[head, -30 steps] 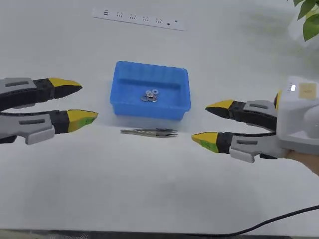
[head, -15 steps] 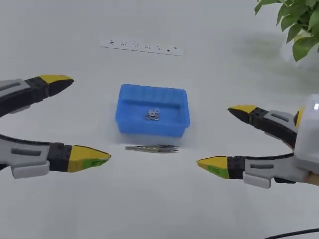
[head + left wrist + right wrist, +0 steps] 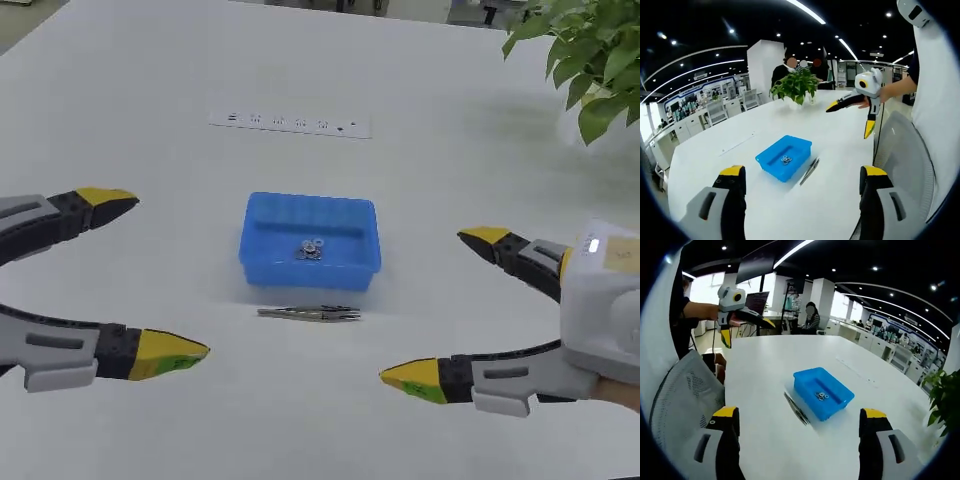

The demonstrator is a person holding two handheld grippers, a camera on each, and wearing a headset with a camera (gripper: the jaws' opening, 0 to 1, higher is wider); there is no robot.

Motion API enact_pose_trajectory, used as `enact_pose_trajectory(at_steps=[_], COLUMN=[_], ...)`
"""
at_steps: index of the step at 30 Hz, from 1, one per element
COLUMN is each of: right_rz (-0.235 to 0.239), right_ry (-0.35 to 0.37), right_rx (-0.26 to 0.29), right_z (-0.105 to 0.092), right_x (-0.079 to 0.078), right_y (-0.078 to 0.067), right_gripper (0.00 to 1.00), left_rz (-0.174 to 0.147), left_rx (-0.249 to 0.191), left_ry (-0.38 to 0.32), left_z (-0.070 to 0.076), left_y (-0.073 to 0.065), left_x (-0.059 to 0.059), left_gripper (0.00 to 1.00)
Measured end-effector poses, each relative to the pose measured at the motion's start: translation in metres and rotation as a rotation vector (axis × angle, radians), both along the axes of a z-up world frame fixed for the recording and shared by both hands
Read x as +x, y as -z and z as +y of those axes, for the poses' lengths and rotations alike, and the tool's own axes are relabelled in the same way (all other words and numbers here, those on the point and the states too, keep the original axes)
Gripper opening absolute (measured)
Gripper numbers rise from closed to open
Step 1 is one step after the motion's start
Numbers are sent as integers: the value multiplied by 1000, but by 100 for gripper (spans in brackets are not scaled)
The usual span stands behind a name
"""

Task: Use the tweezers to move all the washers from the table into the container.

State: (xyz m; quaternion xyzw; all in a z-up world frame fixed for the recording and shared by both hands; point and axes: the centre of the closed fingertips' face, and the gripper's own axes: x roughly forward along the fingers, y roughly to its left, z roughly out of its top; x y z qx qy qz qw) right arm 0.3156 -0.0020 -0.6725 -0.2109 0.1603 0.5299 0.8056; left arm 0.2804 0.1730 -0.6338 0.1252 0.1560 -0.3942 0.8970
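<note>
Just before container (image 3: 290,273), tweezers (image 3: 308,313); power strip (image 3: 290,123) beyond.

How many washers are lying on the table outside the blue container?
0. The small metal washers sit clustered inside the blue plastic container; tiny ones elsewhere may be missed.

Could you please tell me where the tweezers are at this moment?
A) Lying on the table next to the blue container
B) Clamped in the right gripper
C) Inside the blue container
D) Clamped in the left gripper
A: the tweezers lie flat on the table along the near wall of the blue container, while the left gripper and right gripper are both open and apart from them.
</note>
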Motion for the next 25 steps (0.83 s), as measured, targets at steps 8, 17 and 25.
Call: enact_pose_trajectory(at_steps=[8,17,25], right_rz=[10,15,15], right_ry=[-12,3,22], right_rx=[-5,-13,-20], right_z=[-3,-11,-13], right_x=[-6,-6,-4], right_y=[0,2,-1], right_gripper=[100,100,100], left_rz=[-12,-8,-8], left_rx=[31,19,17], left_ry=[-3,9,7], left_z=[-5,-9,-6], left_y=[0,0,2], left_x=[-7,-8,-7], left_gripper=[100,100,100])
